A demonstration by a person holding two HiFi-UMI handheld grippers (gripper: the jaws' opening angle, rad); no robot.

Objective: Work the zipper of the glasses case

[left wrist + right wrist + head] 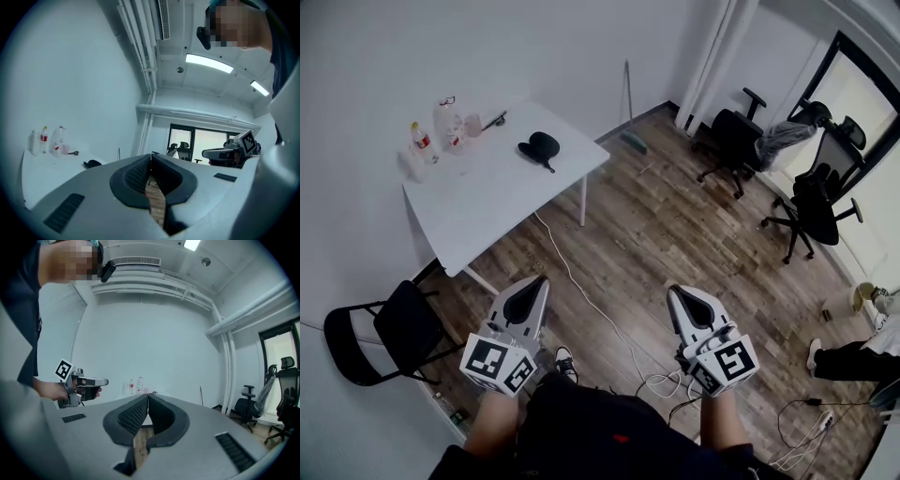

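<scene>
Black glasses case [539, 145] lies closed on the white table [487, 202].

Your left hand-held gripper [540, 281] is grey with black pads and a black-and-white square-marker cube; your right hand-held gripper [674, 292] has the same colours; the glasses case [540, 144] is black on the white surface [487, 202]; the bottles [423, 141] carry red labels; the floor [675, 225] is brown wood planking; the office chairs [736, 131] are black.

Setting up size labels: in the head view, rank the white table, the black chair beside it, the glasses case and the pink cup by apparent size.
1. white table
2. black chair, though it sits nearer the camera
3. glasses case
4. pink cup, clearly smallest
</scene>
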